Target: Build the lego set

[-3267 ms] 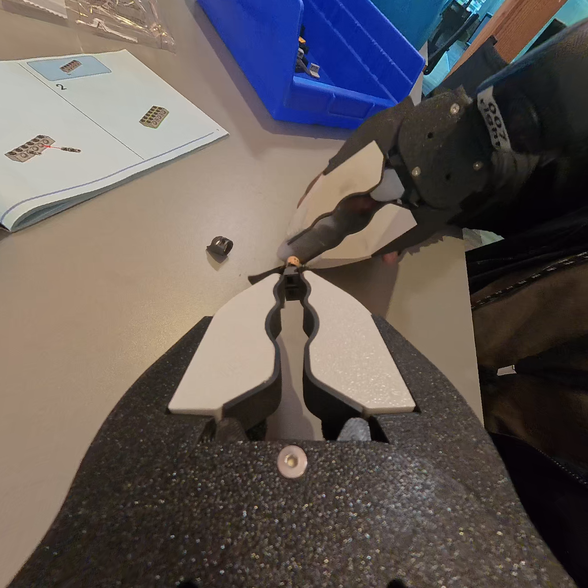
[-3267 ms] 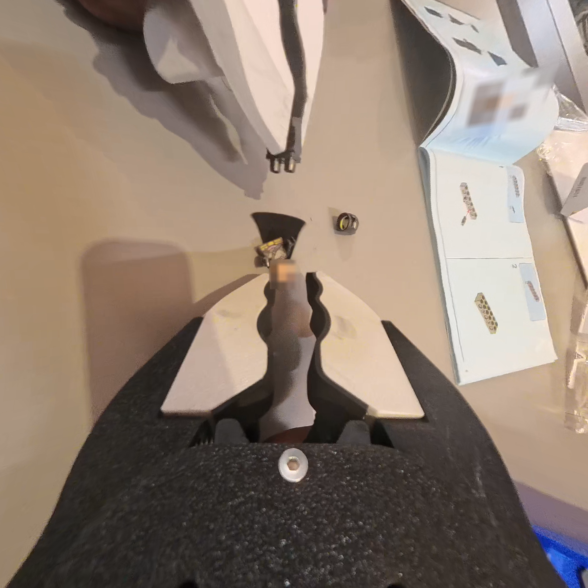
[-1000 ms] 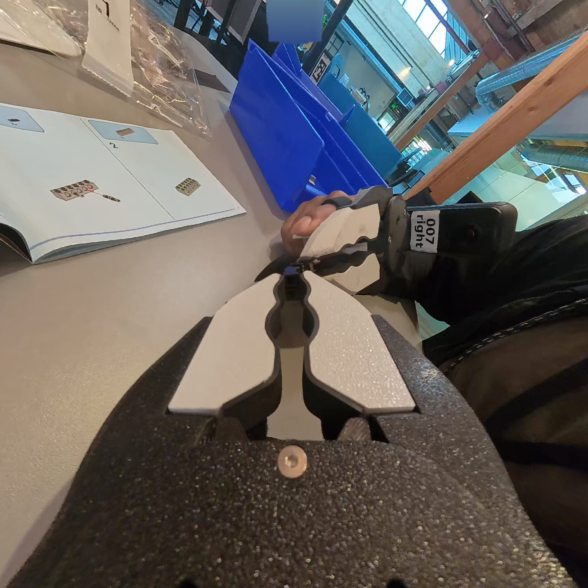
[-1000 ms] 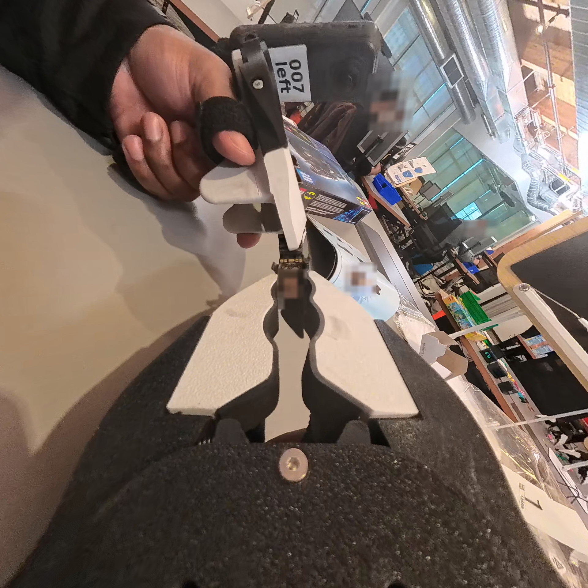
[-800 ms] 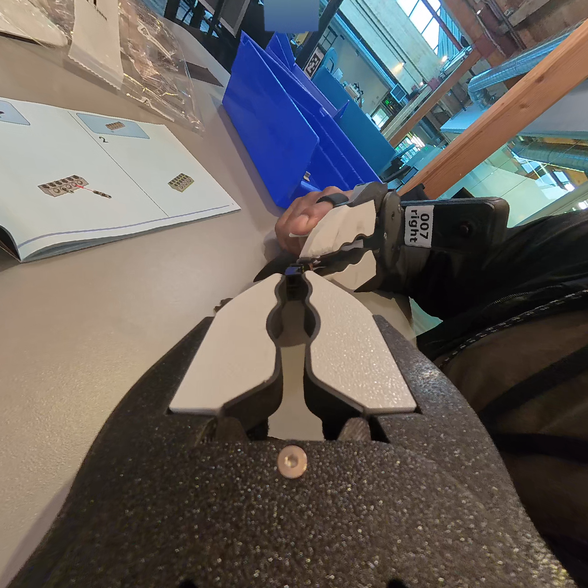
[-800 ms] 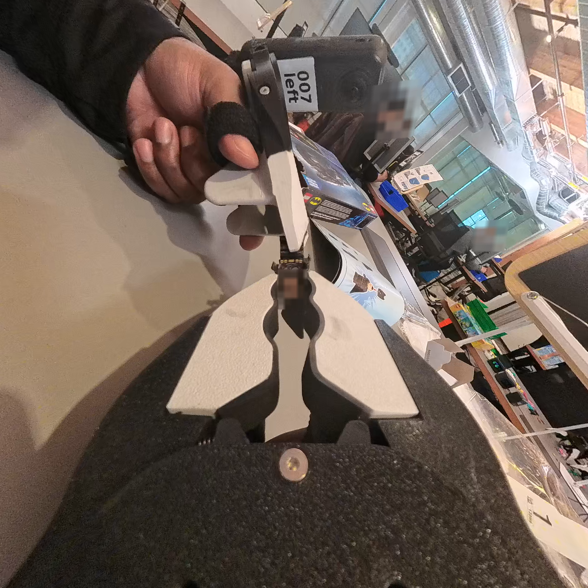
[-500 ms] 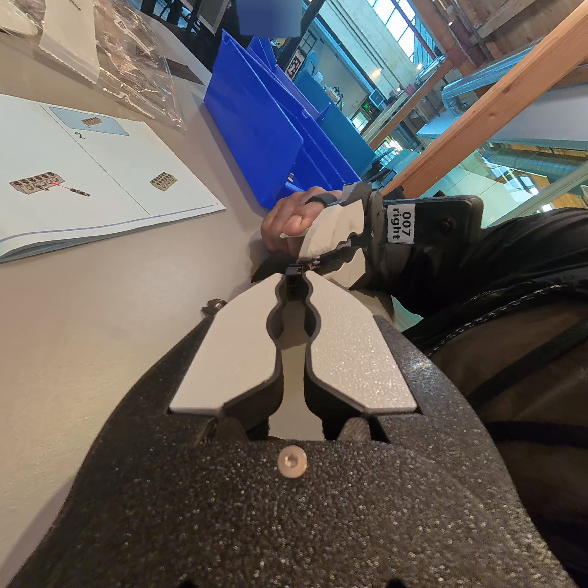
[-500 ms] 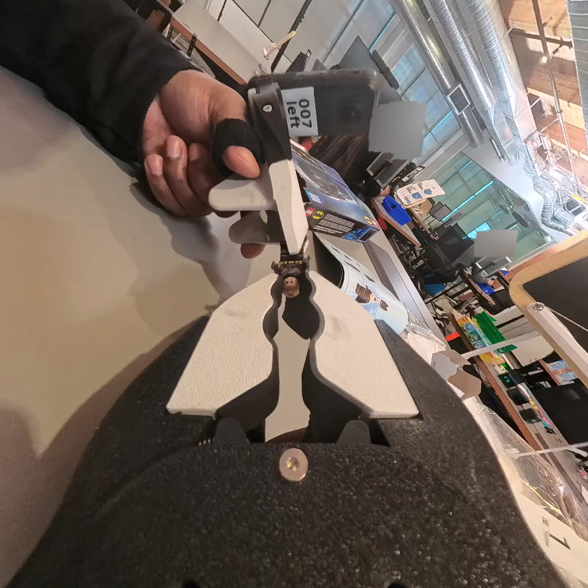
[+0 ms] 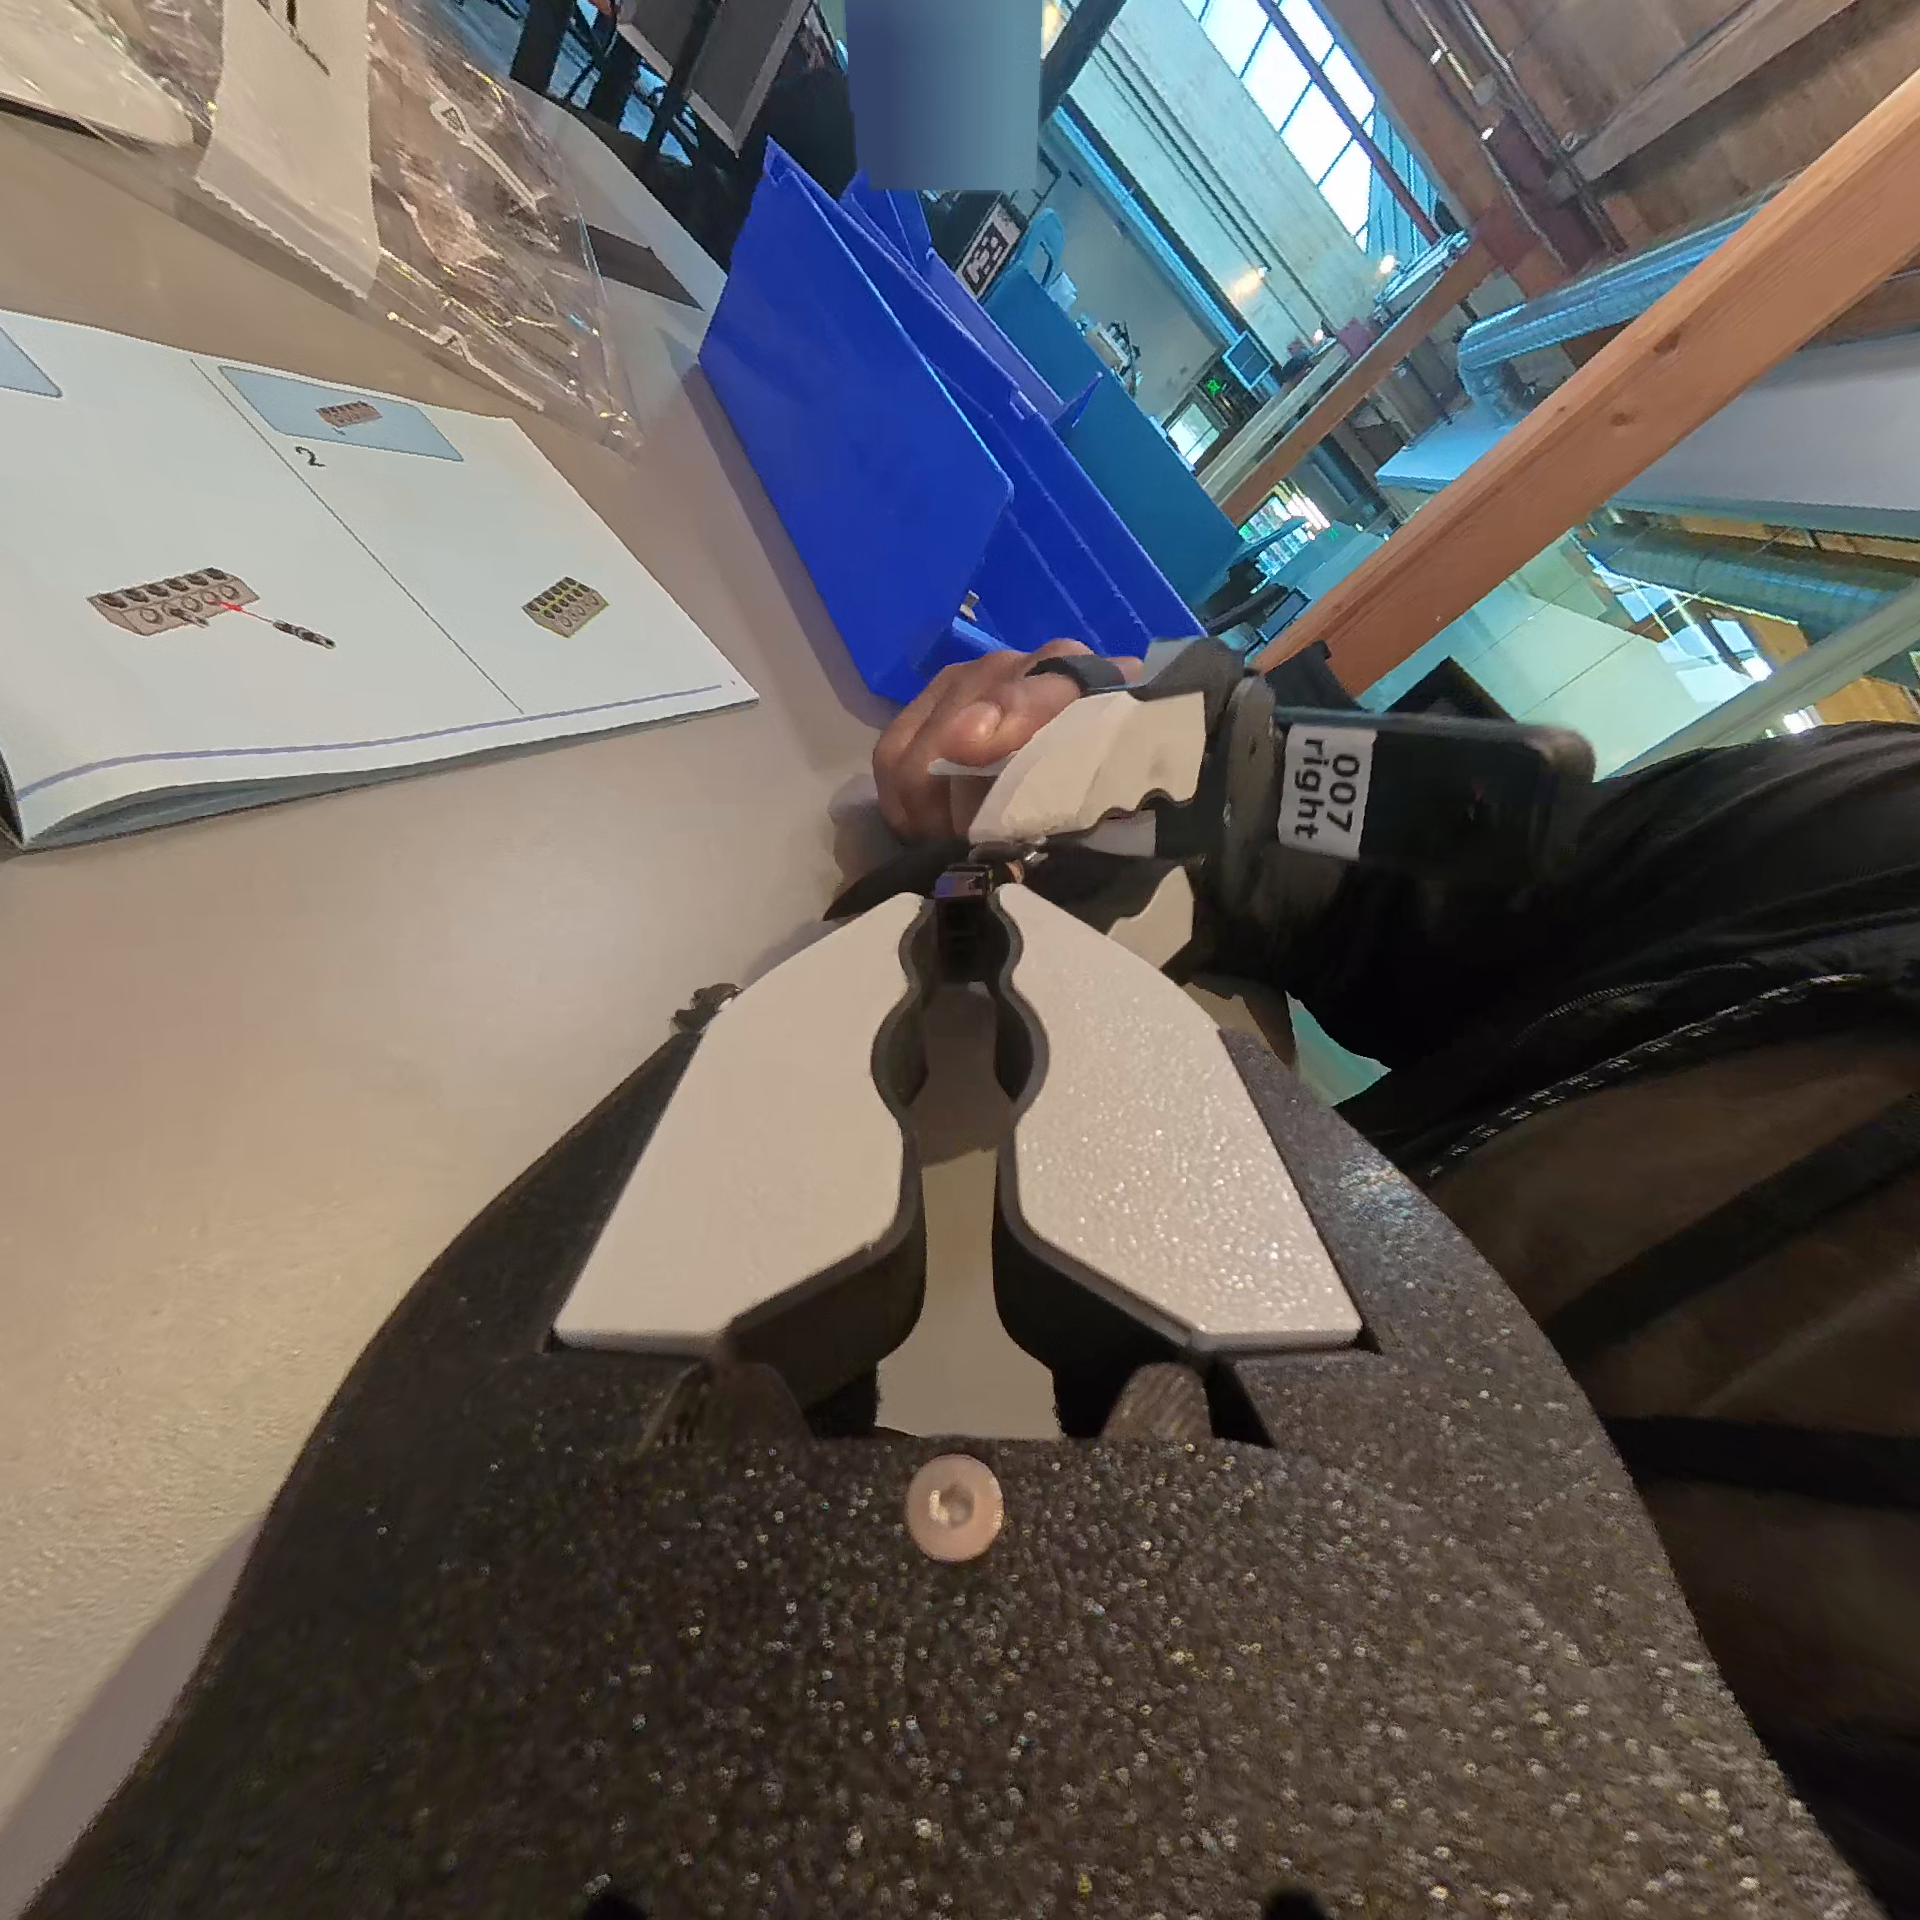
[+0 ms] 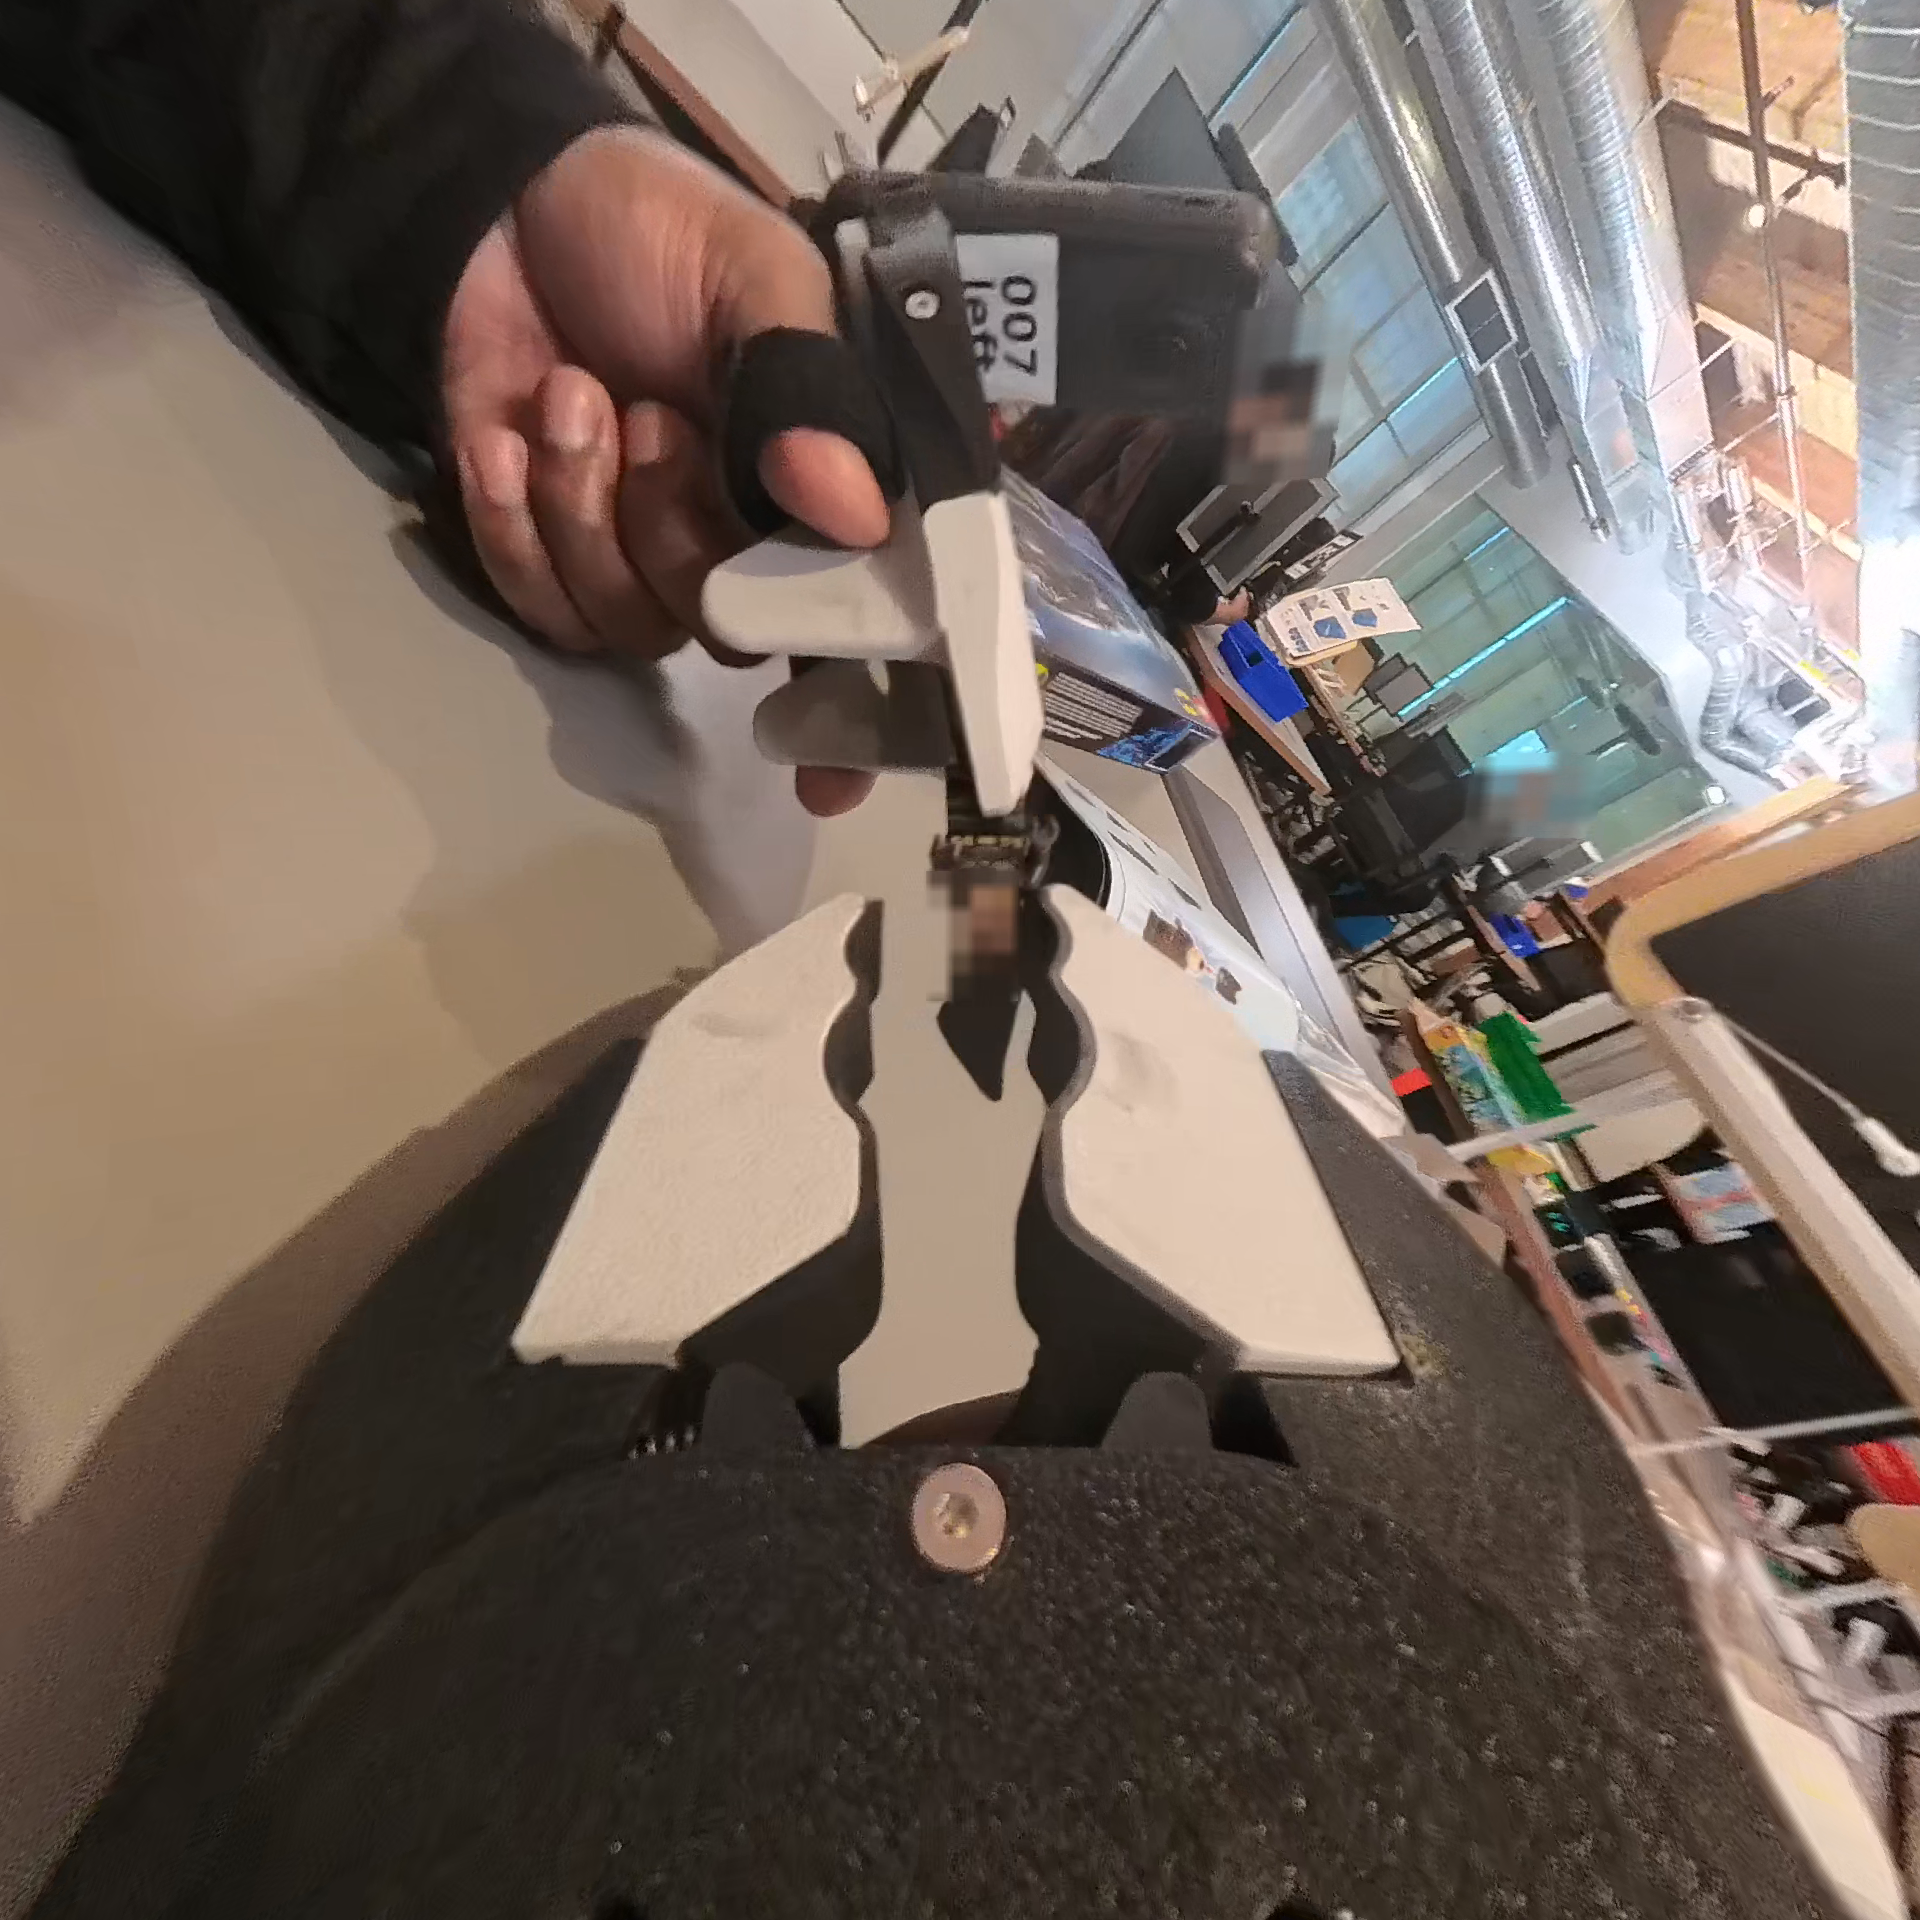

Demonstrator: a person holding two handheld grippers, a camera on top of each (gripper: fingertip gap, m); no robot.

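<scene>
left tool (image 9: 962, 902) pinching dark piece (image 9: 960, 920) (detail unclear), toy figure (image 10: 982, 940) blurred

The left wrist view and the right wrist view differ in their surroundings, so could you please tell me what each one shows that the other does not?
Only the left wrist view shows the blue bin and the booklet's open page. Only the right wrist view shows the printed box behind the left gripper and the cluttered shelves. Both show the table, the grippers tip to tip, and the small dark toy piece in the left gripper's closed jaws.
</scene>
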